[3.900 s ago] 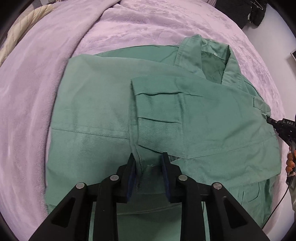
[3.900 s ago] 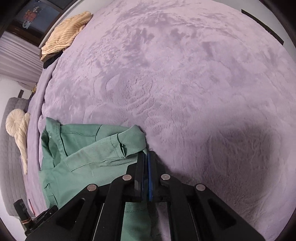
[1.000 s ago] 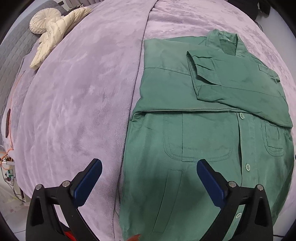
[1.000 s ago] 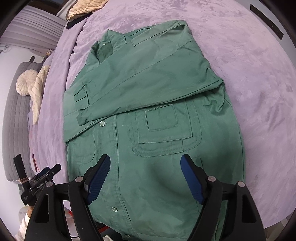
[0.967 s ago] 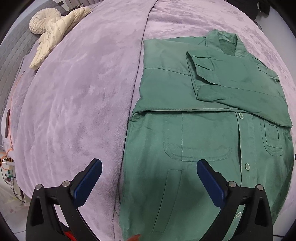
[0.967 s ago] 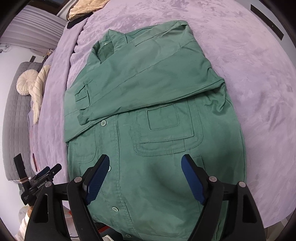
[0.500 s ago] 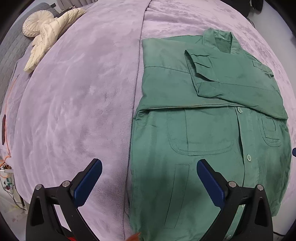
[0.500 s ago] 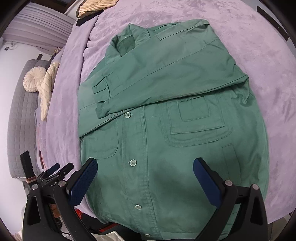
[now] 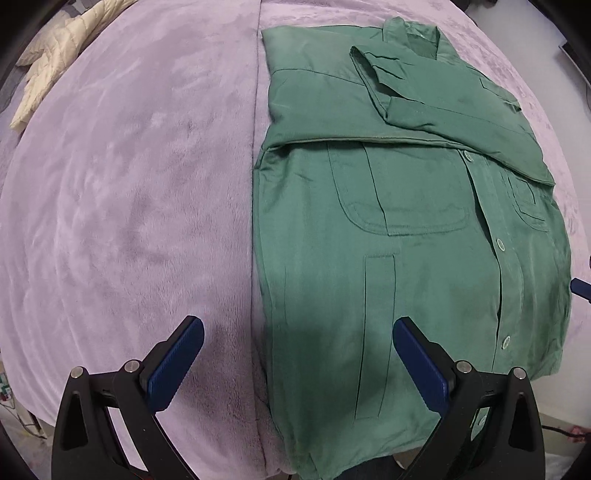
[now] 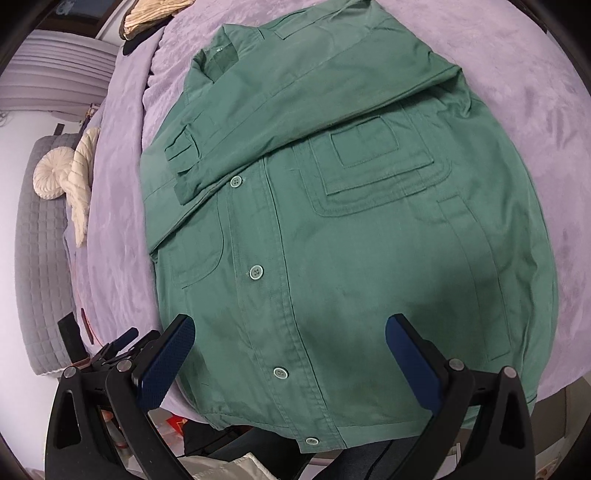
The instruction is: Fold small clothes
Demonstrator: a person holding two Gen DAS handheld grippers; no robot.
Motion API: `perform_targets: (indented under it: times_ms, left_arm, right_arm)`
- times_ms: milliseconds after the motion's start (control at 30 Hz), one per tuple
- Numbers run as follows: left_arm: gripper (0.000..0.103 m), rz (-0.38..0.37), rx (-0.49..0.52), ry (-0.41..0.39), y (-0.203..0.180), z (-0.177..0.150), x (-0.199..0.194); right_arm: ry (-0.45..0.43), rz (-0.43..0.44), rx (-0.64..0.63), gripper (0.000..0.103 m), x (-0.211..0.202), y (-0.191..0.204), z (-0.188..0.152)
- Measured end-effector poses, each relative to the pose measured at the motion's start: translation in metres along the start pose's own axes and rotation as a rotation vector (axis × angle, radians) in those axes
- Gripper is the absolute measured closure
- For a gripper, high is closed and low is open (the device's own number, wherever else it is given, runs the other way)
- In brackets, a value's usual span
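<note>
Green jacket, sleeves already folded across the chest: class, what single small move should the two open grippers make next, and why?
Probably lower both grippers to the bottom hem of the green jacket and close on it. The left gripper and right gripper are open and hold nothing, the sleeves already lie crossed over the chest, and the lower half lies flat, unfolded, on the purple blanket.

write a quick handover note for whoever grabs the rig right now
Left tool: open, empty, above the green jacket's hem corner and the purple blanket.
Right tool: open, empty, over the hem near the button placket.
Done: jacket lies flat, buttoned, both sleeves folded across the chest.
Left: probably fold the hem up toward the collar.
</note>
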State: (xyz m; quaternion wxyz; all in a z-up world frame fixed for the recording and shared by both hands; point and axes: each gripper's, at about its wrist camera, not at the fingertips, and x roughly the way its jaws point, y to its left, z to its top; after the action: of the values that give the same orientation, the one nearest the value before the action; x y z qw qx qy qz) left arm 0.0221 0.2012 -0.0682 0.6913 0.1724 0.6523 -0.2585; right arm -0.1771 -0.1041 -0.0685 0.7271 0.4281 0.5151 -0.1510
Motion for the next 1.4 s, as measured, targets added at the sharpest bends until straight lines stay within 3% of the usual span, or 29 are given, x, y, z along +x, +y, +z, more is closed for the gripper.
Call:
perform_targets:
  times_ms: [233, 400, 600, 800, 867, 900, 933, 967, 1000, 1033, 1067, 1100, 1267, 1400]
  left_arm:
    - [0.001, -0.025, -0.057, 0.067, -0.007, -0.053, 0.016]
    - [0.001, -0.013, -0.095, 0.118, -0.024, -0.091, 0.038]
    - [0.001, 0.040, -0.082, 0.093, -0.038, -0.109, 0.048]
    - [0.001, 0.027, -0.072, 0.099, -0.053, -0.121, 0.050]
    - [0.012, 0.013, -0.061, 0.094, -0.058, -0.125, 0.048]
    - [0.022, 0.024, -0.057, 0.090, -0.070, -0.131, 0.050]
    - [0.038, 0.028, -0.057, 0.090, -0.070, -0.132, 0.048]
    - [0.047, 0.022, -0.060, 0.088, -0.065, -0.131, 0.045]
    - [0.077, -0.004, -0.068, 0.092, -0.062, -0.131, 0.042]
    - [0.083, -0.028, -0.085, 0.099, -0.058, -0.130, 0.040]
    - [0.086, -0.070, -0.108, 0.106, -0.052, -0.128, 0.037]
    - [0.096, -0.104, -0.127, 0.109, -0.046, -0.126, 0.035]
    - [0.096, -0.312, -0.209, 0.072, -0.024, -0.109, 0.001]
    - [0.096, -0.424, -0.213, 0.013, -0.012, -0.062, -0.028]
  right_arm:
    - [0.026, -0.014, -0.057, 0.000, -0.008, -0.028, -0.006]
    - [0.018, -0.073, -0.064, 0.000, -0.029, -0.082, -0.023]
    - [0.049, -0.138, 0.006, 0.000, -0.037, -0.157, -0.049]
    - [0.104, -0.066, 0.058, 0.000, -0.015, -0.185, -0.061]
    - [0.111, -0.005, 0.054, 0.000, -0.012, -0.182, -0.062]
    - [0.111, 0.006, 0.042, 0.002, -0.011, -0.178, -0.062]
    - [0.113, 0.015, 0.035, 0.005, -0.010, -0.175, -0.063]
    - [0.119, 0.026, 0.036, 0.024, -0.010, -0.173, -0.064]
    - [0.133, 0.035, 0.049, 0.062, -0.009, -0.174, -0.065]
    - [0.150, 0.045, 0.067, 0.080, -0.007, -0.176, -0.066]
    - [0.161, 0.063, 0.088, 0.085, -0.007, -0.178, -0.066]
    - [0.156, 0.074, 0.091, 0.086, -0.008, -0.176, -0.066]
    - [0.091, 0.292, 0.177, 0.090, -0.037, -0.166, -0.051]
    - [-0.002, 0.427, 0.225, 0.091, -0.062, -0.144, -0.023]
